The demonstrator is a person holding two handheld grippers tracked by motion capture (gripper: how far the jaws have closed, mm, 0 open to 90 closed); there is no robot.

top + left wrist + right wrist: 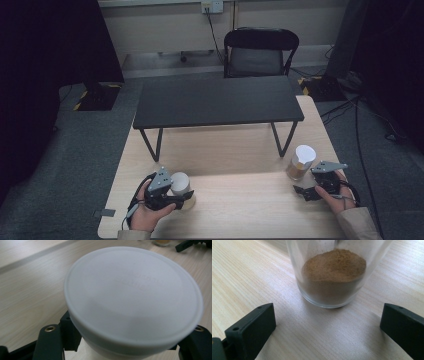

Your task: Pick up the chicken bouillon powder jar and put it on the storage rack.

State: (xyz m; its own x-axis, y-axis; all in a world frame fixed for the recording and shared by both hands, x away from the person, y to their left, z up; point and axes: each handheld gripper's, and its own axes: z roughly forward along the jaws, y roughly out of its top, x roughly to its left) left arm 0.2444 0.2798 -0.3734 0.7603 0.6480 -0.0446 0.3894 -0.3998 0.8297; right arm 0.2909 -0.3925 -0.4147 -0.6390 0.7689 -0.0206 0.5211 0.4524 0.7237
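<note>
A jar with a white lid stands near the front left of the wooden table. My left gripper is shut on it. In the left gripper view the white lid looms close, and the black jaws of my left gripper press on the jar's body just beneath it. At the right stands a glass jar with a white lid and brown powder inside. My right gripper sits just in front of it. In the right gripper view my right gripper is open, jaws wide, and the glass jar lies beyond their tips.
A low black bench-like shelf on thin legs stands across the far half of the table. Behind it is a dark chair. Cables run over the grey floor at the right. Bare wood lies between the two jars.
</note>
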